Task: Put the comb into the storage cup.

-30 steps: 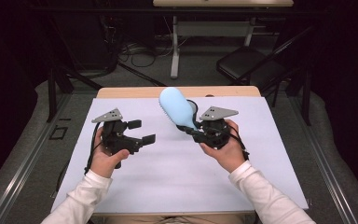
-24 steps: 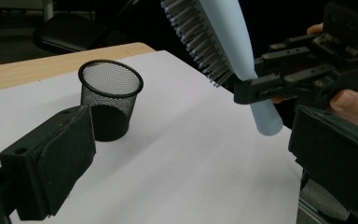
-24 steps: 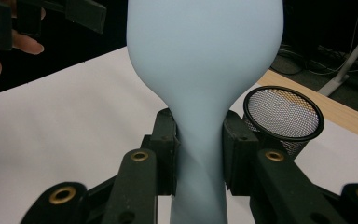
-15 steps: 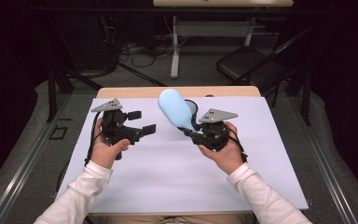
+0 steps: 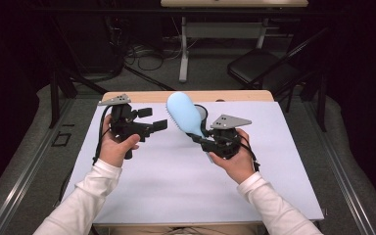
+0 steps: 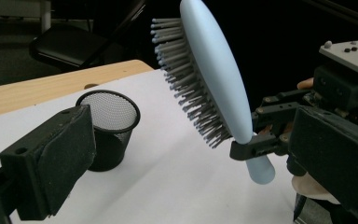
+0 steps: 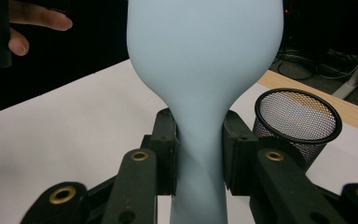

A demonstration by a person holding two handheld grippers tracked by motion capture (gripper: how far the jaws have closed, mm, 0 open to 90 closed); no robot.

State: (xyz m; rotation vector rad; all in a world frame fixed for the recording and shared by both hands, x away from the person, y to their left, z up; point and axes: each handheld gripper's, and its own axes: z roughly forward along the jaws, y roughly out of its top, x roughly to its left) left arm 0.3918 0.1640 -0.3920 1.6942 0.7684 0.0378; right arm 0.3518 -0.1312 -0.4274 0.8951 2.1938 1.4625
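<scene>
the right gripper (image 5: 206, 141) pinches the light, stiff, smooth brush (image 5: 184, 113) at its narrow neck, the best hold; the left gripper (image 5: 152, 119) is spread, near the table's (image 5: 274, 186) far edge.

No legible text, label, brand, number or sign appears anywhere in the three views: the pale blue hairbrush (image 5: 185, 115), the black mesh cup (image 6: 107, 128) and the white surface (image 5: 176, 171) all carry no readable lettering.
</scene>
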